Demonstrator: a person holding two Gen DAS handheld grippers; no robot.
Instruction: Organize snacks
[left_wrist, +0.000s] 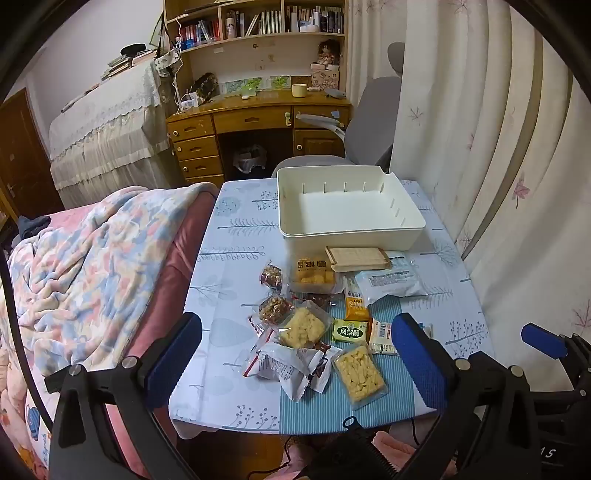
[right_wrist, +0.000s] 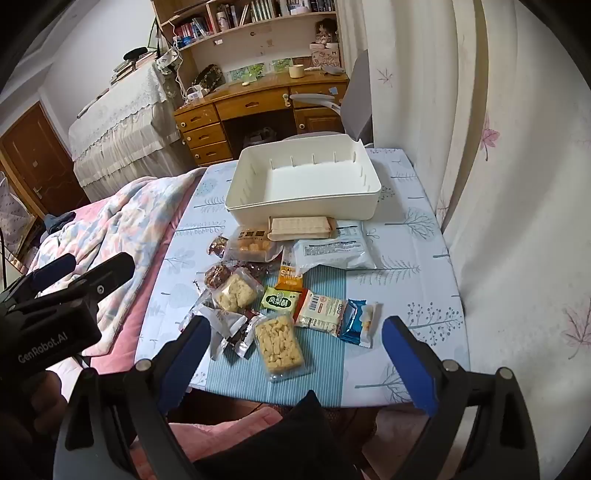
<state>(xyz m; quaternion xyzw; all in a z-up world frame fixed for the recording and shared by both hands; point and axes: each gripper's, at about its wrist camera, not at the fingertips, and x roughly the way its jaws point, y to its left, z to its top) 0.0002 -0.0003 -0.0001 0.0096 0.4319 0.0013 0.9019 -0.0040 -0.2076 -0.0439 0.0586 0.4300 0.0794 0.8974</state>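
Snacks lie in a loose heap on the bench (left_wrist: 229, 258), all on the near side of a white bin (left_wrist: 347, 206) that stands at the far end with nothing in it. Left tongs (left_wrist: 295, 354) hover wide open over the near edge, gripping nothing; right tongs (right_wrist: 291, 350) likewise wide open, nothing held, and seen at far right of the left view. Brown cracker pack (right_wrist: 301, 228) sits just in front of the bin wall, overlapping a yellow-cube snack tub (right_wrist: 251, 245) on its left. White pouch (right_wrist: 332, 251) lies right of those. Two dark nut bars (left_wrist: 273, 291) sit at the left side of the heap. Puffed rice cake pack (left_wrist: 303, 326) lies mid-heap, a second one (right_wrist: 279, 345) nearest the bench edge. Green pineapple cake packet (right_wrist: 279, 298) and orange packet (right_wrist: 290, 277) sit in the middle on the striped blue runner (right_wrist: 325, 369). Beige barcode packet (right_wrist: 321, 312) touches a blue wrapper snack (right_wrist: 354, 321) at right. Silver crumpled wrappers (left_wrist: 288, 369) lie at near left. Bed with floral blanket (left_wrist: 92, 266) is beside the bench on the left.
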